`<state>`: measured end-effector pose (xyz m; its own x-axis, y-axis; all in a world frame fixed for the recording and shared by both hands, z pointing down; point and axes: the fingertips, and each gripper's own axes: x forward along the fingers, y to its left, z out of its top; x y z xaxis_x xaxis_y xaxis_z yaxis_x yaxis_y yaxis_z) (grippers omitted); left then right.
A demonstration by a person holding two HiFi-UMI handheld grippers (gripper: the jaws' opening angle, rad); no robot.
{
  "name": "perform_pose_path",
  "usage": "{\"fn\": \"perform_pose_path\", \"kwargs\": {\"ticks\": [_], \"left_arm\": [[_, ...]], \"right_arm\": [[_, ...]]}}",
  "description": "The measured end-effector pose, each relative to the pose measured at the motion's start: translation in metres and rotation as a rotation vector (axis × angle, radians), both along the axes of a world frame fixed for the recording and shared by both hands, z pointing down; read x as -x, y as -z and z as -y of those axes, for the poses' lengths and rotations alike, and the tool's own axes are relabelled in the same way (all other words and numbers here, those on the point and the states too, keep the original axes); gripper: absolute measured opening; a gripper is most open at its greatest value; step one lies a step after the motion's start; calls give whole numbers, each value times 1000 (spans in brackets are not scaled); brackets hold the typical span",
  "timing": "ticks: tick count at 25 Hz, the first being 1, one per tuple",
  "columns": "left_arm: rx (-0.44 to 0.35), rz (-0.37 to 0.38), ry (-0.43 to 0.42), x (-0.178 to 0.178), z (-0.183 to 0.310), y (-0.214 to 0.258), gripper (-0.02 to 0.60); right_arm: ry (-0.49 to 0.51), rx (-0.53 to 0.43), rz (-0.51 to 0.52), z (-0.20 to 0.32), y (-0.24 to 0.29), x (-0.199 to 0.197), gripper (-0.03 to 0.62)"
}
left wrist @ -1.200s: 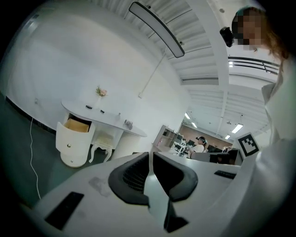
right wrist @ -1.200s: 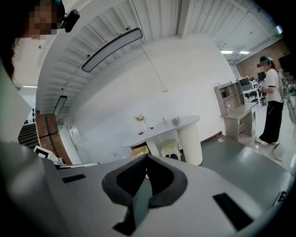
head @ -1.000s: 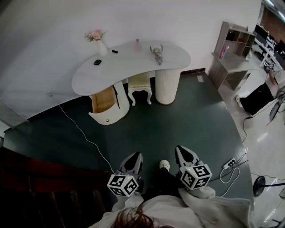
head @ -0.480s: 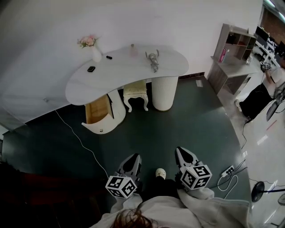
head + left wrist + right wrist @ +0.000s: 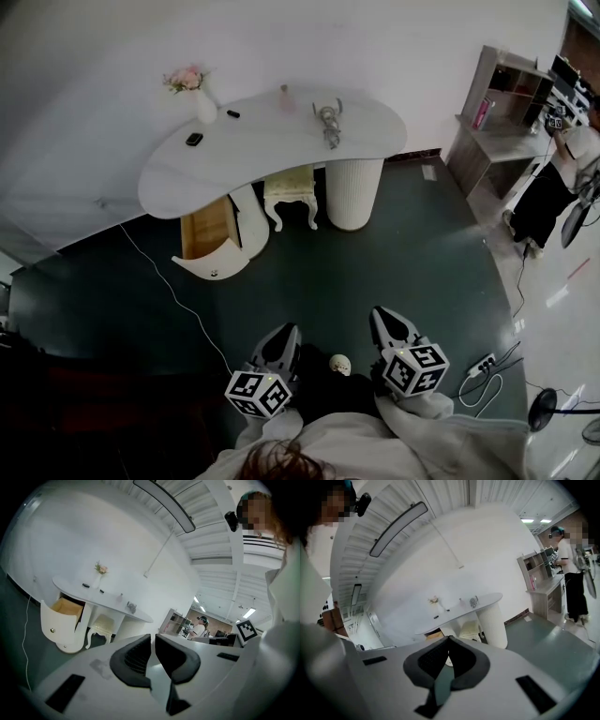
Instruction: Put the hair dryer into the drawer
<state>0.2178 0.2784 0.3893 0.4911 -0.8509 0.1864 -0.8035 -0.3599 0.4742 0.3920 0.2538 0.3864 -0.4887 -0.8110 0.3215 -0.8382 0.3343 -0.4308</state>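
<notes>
Left gripper [image 5: 284, 333] jaws together, empty; right gripper [image 5: 386, 319] closed, empty. Hair dryer [image 5: 329, 123] on desk [image 5: 253, 155]; drawer [image 5: 208, 230] open.

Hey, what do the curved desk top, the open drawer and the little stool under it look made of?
Desk top: smooth matte white, no grain, probably painted board or laminate. Drawer: tan interior suggests bare wood or plywood; its curved front is white too. Stool: cream padded seat, apparently fabric, on white carved legs, material unclear.
</notes>
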Motion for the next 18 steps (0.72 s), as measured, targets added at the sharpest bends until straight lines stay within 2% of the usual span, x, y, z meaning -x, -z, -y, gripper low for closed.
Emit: {"fn": "perform_pose_path", "kwargs": {"ticks": [10,14,18], "left_arm": [[9,5,-2,12,26,-7,37],[14,-19,-8,15,56,-14,37],[21,-12,-23,18,90,-14,37]], "right_arm": [[20,2,-12,25,-2,16,49],[-3,13,-23,48,-7,15,49],[-11,19,-33,79,-6,17,49]]}}
